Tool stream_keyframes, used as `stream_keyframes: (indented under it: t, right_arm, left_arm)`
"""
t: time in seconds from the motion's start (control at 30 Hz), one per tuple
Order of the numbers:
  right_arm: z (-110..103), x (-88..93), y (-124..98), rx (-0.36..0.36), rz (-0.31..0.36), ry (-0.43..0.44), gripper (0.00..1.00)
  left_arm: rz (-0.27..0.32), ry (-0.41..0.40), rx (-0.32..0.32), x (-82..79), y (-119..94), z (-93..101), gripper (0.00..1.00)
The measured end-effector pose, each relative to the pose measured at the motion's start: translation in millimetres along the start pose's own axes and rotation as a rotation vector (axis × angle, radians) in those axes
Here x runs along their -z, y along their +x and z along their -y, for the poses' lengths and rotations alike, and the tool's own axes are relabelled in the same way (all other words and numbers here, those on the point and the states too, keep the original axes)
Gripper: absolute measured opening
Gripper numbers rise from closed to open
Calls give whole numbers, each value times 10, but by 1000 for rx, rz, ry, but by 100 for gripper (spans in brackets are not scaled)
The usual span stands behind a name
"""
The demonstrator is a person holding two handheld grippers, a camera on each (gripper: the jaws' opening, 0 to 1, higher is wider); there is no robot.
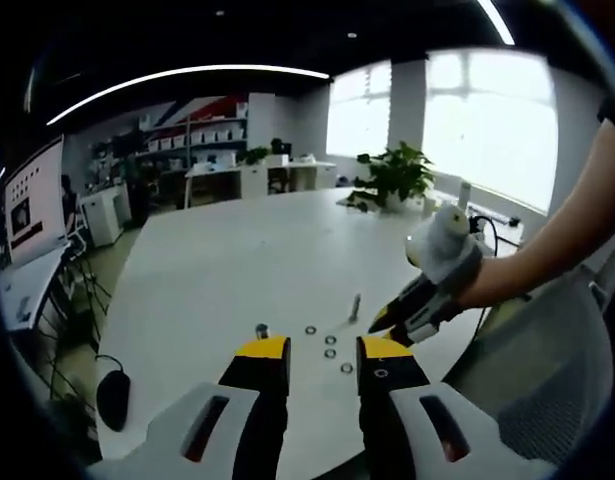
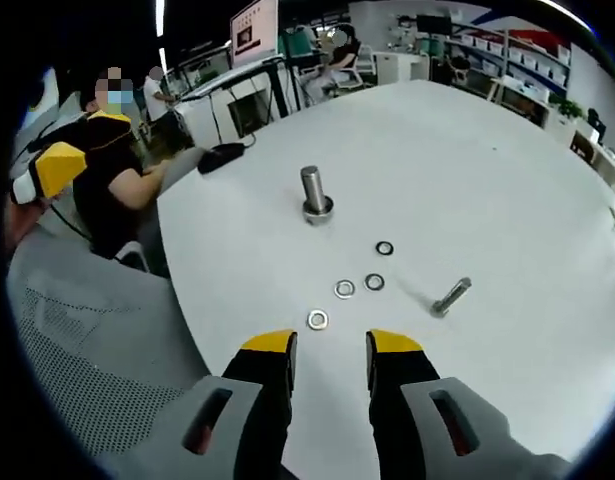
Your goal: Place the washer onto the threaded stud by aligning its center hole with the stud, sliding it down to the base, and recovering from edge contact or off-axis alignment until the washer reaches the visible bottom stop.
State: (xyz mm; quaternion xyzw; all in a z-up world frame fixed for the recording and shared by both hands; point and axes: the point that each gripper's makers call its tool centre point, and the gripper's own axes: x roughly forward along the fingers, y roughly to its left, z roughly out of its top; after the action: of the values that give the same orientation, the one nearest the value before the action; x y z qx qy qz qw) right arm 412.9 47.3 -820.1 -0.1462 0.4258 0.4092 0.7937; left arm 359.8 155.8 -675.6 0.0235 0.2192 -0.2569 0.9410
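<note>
The threaded stud (image 2: pixel 315 192) stands upright on its round base on the white table (image 2: pixel 467 150); in the left gripper view the stud (image 1: pixel 262 330) sits just beyond my left jaw. Several loose washers lie flat in a short row, the nearest washer (image 2: pixel 317 320) just ahead of my right gripper (image 2: pixel 330 350), which is open and holds nothing. The same washers (image 1: pixel 330 341) lie in front of my left gripper (image 1: pixel 324 355), also open and holding nothing. The right gripper (image 1: pixel 385 320) reaches in from the right, low over the table edge.
A second bolt (image 2: pixel 452 297) lies on its side right of the washers. A black mouse (image 2: pixel 222 155) rests at the far table edge. A mesh chair (image 2: pixel 97 340) is beside the table. A person (image 2: pixel 112 150) sits beyond it. A potted plant (image 1: pixel 397 175) stands on the table.
</note>
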Motion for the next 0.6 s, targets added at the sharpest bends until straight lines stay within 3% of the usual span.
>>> stream_keyframes:
  t: [0.6]
  right_arm:
    - [-16,32,246,-3,-71,-59,30]
  left_arm:
    - [11,-18,0,-12,-14,-20,24]
